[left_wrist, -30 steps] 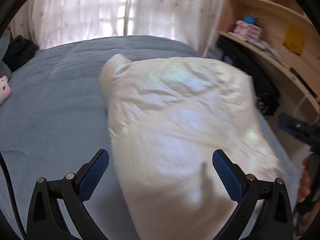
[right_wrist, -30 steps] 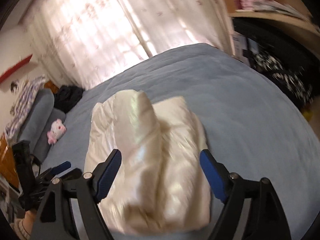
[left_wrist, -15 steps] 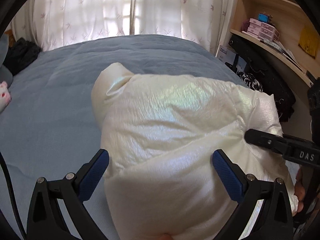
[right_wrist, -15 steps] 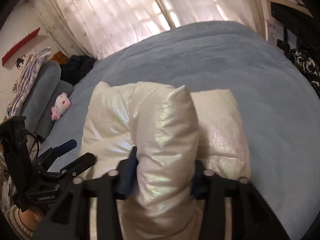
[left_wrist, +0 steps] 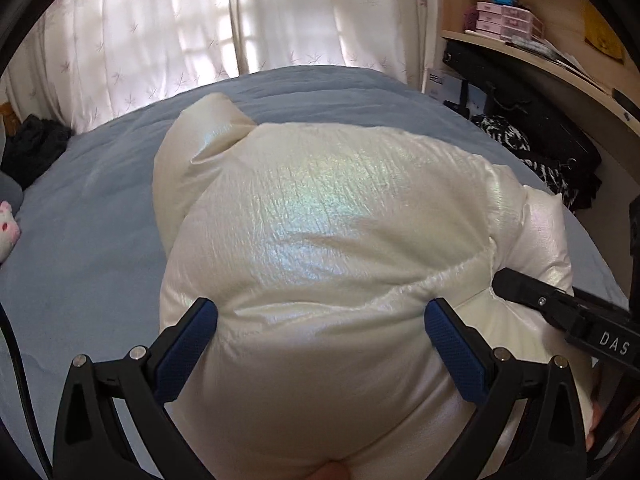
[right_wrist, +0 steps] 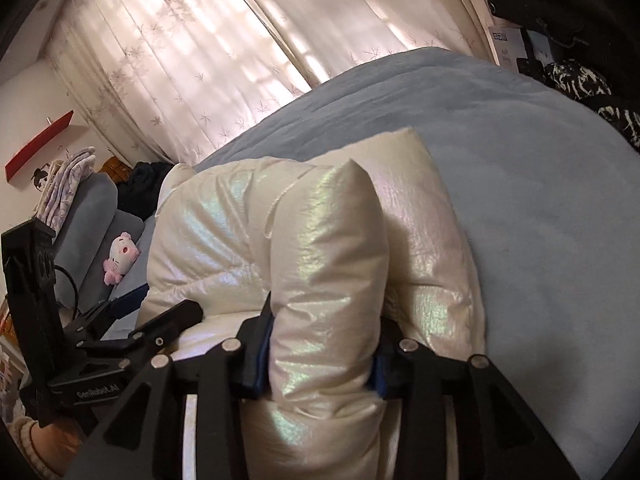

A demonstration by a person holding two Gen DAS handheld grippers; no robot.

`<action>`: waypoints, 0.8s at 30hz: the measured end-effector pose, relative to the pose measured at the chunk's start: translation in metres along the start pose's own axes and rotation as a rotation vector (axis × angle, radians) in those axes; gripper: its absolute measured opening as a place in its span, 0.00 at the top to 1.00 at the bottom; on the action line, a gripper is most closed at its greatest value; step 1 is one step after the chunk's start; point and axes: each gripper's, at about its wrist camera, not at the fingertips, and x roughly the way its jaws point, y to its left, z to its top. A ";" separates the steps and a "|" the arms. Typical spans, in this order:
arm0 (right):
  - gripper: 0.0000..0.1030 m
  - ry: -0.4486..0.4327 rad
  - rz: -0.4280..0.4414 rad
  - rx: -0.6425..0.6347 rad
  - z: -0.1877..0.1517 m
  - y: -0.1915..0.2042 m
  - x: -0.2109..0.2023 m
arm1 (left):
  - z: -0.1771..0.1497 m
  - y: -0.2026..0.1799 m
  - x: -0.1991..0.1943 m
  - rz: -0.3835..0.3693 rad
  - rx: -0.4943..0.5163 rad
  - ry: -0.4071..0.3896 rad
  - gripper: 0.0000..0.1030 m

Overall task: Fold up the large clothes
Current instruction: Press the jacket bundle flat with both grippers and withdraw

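A puffy pearl-white down jacket [left_wrist: 320, 240] lies bundled on the blue bed [left_wrist: 88, 216]. My left gripper [left_wrist: 320, 344] is open, its blue pads on either side of the jacket's near bulge. My right gripper [right_wrist: 320, 356] is shut on a raised fold of the jacket [right_wrist: 328, 264]. The right gripper's black finger [left_wrist: 560, 312] shows at the jacket's right edge in the left wrist view. The left gripper [right_wrist: 120, 320] shows at the jacket's left side in the right wrist view.
Curtains [left_wrist: 240, 20] hang behind the bed. A wooden desk with shelves and boxes [left_wrist: 520, 36] stands to the right, dark bags [left_wrist: 532, 136] below it. A pink plush toy [right_wrist: 120, 256] and a grey sofa [right_wrist: 88, 216] are to the left, dark clothes [left_wrist: 32, 144] beyond.
My right gripper closed on a fold of the jacket and holds it raised. My left gripper moved in over the jacket's near bulge, staying open.
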 end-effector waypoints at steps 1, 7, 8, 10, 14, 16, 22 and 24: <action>0.64 -0.003 0.009 0.007 0.000 -0.002 0.003 | 0.000 0.001 0.003 0.000 -0.007 0.001 0.00; 0.63 -0.005 0.034 0.028 -0.005 -0.011 0.017 | -0.008 0.000 0.017 0.020 -0.019 -0.025 0.00; 0.63 -0.006 0.038 0.029 -0.005 -0.013 0.019 | -0.010 0.000 0.019 0.020 -0.021 -0.029 0.00; 0.63 -0.012 0.045 0.033 -0.007 -0.015 0.021 | -0.013 0.001 0.022 0.015 -0.024 -0.032 0.00; 0.63 -0.027 0.055 0.041 -0.011 -0.019 0.024 | -0.017 0.003 0.028 0.014 -0.026 -0.033 0.00; 0.63 -0.030 0.058 0.044 -0.012 -0.022 0.025 | -0.018 0.003 0.029 0.013 -0.026 -0.035 0.00; 0.63 -0.041 0.072 0.055 -0.016 -0.029 0.028 | -0.021 0.001 0.035 0.012 -0.028 -0.039 0.00; 0.63 -0.043 0.074 0.058 -0.017 -0.028 0.028 | -0.021 0.002 0.036 0.009 -0.029 -0.035 0.00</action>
